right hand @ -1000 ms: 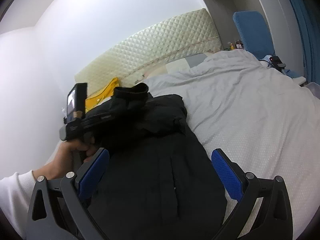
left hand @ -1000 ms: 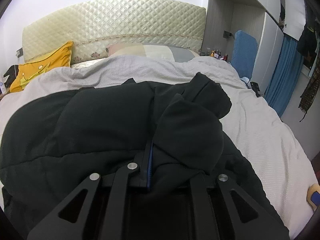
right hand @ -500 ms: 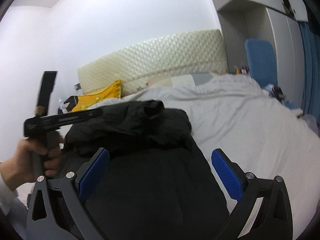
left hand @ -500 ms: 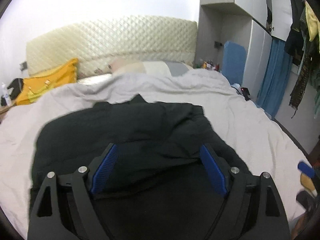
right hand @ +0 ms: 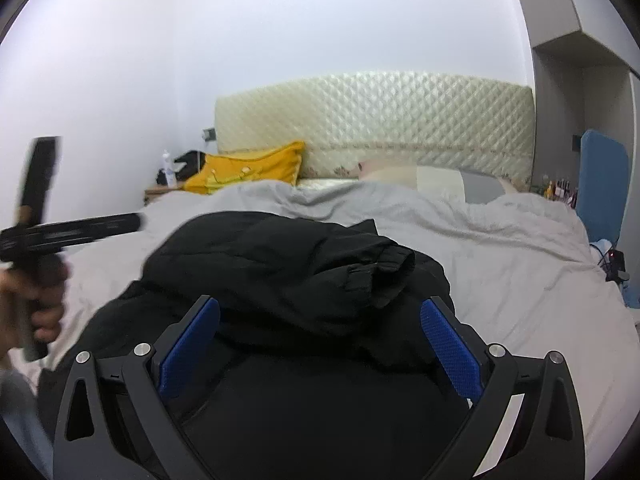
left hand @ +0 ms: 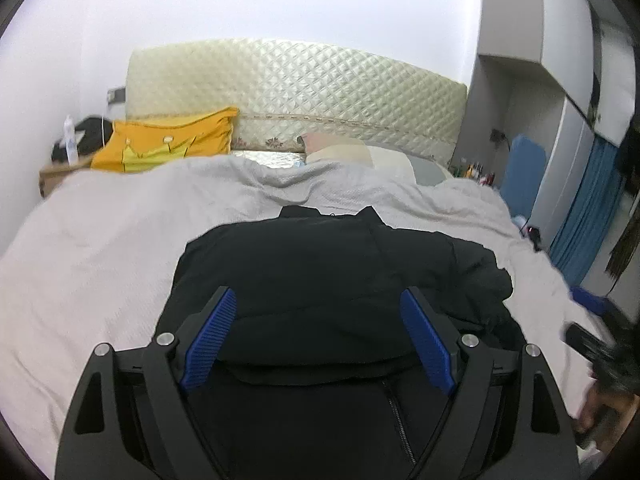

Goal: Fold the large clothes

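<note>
A black jacket lies on the bed, in the middle and close to the foot edge, with its collar toward the headboard. Its sleeves are folded in over the body, and one cuff sits on top. The left gripper hangs over the jacket with its jaws wide apart and nothing held. The right gripper is also wide and holds nothing. The jacket looks puffy and slippery, so the folded sleeves could slide back out if a gripper bumps them or tugs just the top layer. If only one gripper lifts the bottom edge, the fold could come out crooked. The grey cover is loose, so a low pinch might grab the cover too.
</note>
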